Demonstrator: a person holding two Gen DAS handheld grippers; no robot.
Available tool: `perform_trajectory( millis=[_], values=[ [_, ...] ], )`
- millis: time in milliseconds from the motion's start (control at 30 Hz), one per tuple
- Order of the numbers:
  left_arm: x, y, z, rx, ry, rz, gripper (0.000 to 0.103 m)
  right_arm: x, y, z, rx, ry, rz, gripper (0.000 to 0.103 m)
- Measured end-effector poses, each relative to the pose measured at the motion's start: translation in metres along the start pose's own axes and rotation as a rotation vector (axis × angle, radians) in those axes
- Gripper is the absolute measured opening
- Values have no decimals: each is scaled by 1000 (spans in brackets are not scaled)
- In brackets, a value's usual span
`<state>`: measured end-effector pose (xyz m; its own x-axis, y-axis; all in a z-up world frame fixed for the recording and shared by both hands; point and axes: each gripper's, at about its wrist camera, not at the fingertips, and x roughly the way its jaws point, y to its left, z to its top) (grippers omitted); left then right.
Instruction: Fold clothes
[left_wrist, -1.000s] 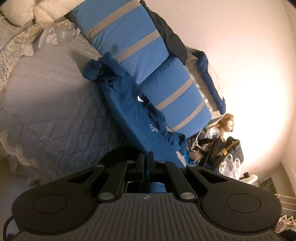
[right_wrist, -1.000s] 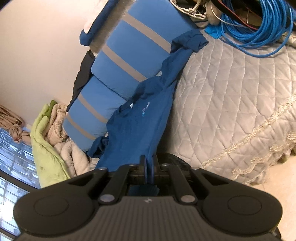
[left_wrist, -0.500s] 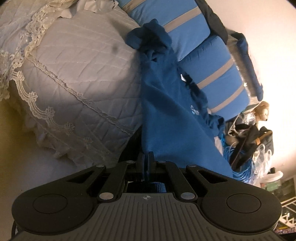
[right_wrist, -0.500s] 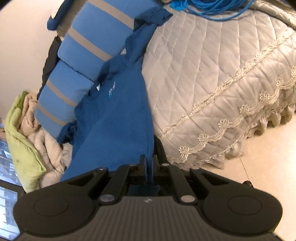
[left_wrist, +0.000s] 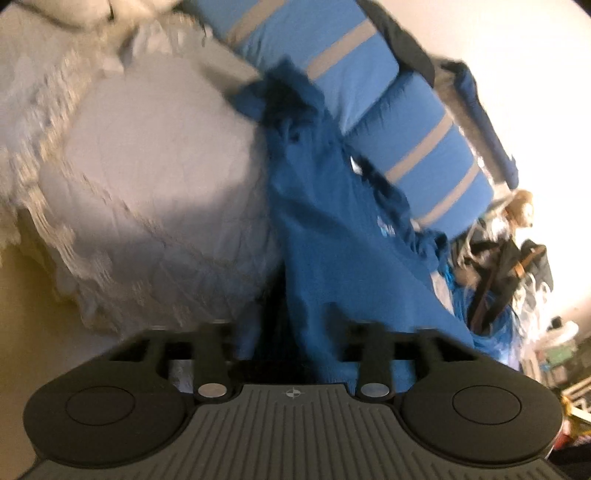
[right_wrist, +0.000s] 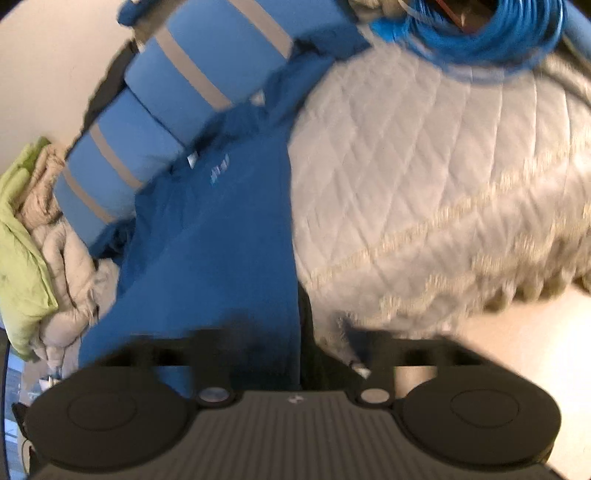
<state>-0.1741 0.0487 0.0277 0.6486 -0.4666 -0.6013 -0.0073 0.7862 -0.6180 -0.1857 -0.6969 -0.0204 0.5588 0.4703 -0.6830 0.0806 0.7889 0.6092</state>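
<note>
Quilt (left_wrist: 155, 177) is covering the bed, striped cushions (left_wrist: 417, 147) leaning on the far wall. Shirt (left_wrist: 332, 236) is lying across its edge, between both grippers' (left_wrist: 291, 343) (right_wrist: 291, 347) jaws, which have just been opening, pads apart.

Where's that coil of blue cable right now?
In the right wrist view, the blue cable coil sits at the top right, on the far end of the quilted bedspread.
</note>
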Motion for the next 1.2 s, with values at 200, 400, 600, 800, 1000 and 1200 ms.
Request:
perform_trajectory(
  millis=[200, 400, 600, 800, 1000, 1200],
  values=[
    [-21, -13, 22, 61, -108, 102, 76, -21, 13, 27, -77, -114, -54, 102],
    [-36, -33, 38, 135, -191, 172, 77, -31, 34, 53, -175, -215, -118, 102],
    [-62, -57, 57, 200, -299, 197, 86, -51, 54, 82, -235, -316, -121, 102],
    [-93, -83, 79, 278, -371, 232, 86, -88, 71, 115, -278, -446, -166, 102],
    [-122, -108, 97, 343, -393, 302, 86, -126, 78, 138, -322, -576, -216, 102],
    [-141, -125, 111, 374, -395, 300, 86, -154, 77, 155, -341, -676, -276, 102]
  ],
)
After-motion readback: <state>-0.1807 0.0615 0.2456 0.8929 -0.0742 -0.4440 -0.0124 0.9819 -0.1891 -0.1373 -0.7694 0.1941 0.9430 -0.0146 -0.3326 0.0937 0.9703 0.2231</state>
